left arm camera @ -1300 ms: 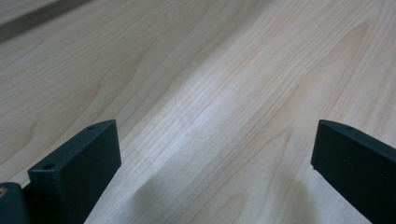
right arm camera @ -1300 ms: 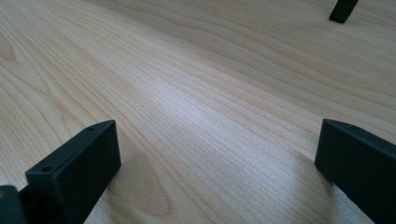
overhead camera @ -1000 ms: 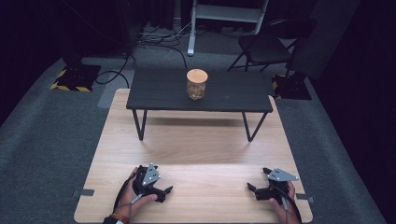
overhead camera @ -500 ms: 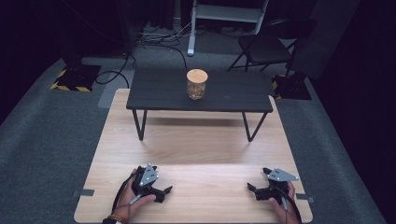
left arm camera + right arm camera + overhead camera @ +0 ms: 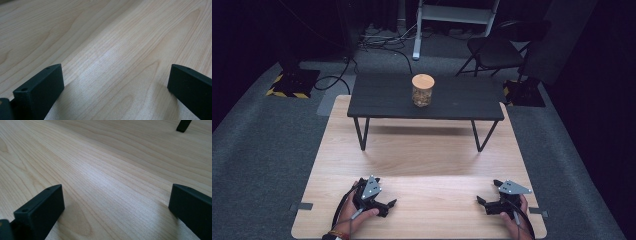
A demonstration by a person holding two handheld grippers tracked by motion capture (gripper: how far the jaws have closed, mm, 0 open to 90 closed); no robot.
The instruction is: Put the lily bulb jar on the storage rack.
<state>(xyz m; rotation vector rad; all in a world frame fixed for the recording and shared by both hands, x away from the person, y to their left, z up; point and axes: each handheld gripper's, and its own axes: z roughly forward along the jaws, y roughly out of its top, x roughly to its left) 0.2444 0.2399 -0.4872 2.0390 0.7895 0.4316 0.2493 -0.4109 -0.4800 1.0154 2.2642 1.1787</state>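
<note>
High view alone: jar [image 5: 423, 90] on dark table [image 5: 377, 97]

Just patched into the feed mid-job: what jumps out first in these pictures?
A glass jar with a wooden lid stands alone at the middle of a small black table set on the far part of the wooden tabletop. Near the front edge rest the left gripper and right gripper, both open with nothing between their jaws.
</note>
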